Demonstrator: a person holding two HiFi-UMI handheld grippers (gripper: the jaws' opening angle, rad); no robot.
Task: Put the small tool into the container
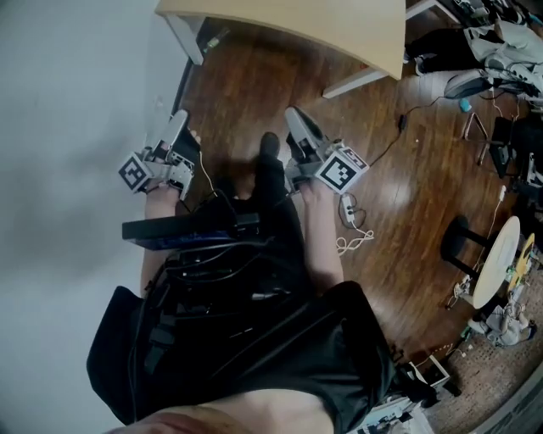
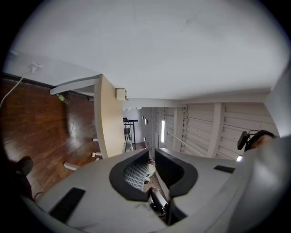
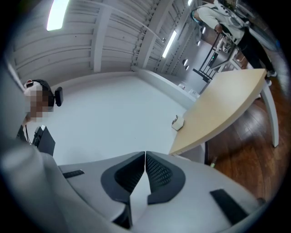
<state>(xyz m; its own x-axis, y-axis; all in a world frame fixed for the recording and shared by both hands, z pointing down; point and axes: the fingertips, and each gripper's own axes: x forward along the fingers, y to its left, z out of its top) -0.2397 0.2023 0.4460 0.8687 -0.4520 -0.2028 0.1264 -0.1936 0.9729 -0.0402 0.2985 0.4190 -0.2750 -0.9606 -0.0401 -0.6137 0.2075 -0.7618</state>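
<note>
My left gripper (image 2: 152,152) holds its jaws a sliver apart, nothing between them. My right gripper (image 3: 145,155) has its tips touching, empty. Both hang over the wooden floor (image 1: 246,80) near the pale table (image 1: 339,25). I cannot tell where the small tool lies or points.

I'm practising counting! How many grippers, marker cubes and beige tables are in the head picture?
Grippers: 2, the left gripper and the right gripper
Marker cubes: 2
Beige table: 1
Total: 5
</note>
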